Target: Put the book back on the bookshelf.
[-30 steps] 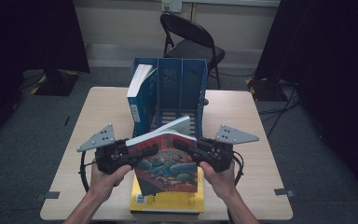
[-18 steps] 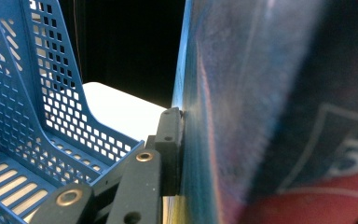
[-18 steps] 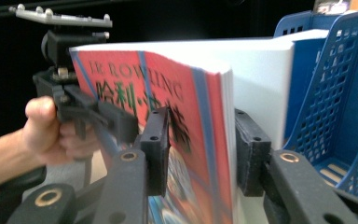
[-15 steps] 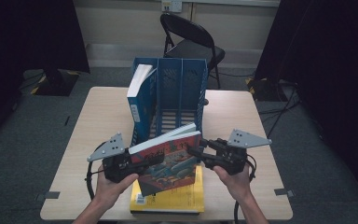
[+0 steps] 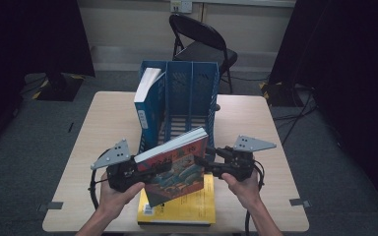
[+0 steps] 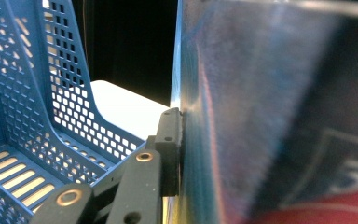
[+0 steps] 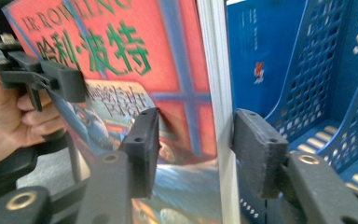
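Your left gripper (image 5: 145,169) is clamped on the Harry Potter book (image 5: 177,164): in the left gripper view one jaw presses flat against the glossy cover, which keeps the book raised and tilted in front of the blue file rack (image 5: 179,105). Judge this hand to be the carrier.

Your right gripper (image 7: 191,140) straddles the fore edge of the book. Its jaws have just been opening; in the right gripper view a gap shows between the pads and the book on both sides, so treat this gripper as released, with the book between its jaws but not gripped. The likely purpose is to regrip or guide the free edge toward an empty rack compartment.

The book hangs just in front of the rack, above the yellow book (image 5: 192,209) lying flat nearer you. A blue-spined book (image 5: 145,101) stands upright in the rack's left compartment; the other compartments appear free.

The rack stands on a light wooden table (image 5: 108,123). Behind the rack, off the table, stands a black folding chair (image 5: 199,44) on grey carpet (image 5: 29,132), with dark curtains (image 5: 34,34) to both sides.
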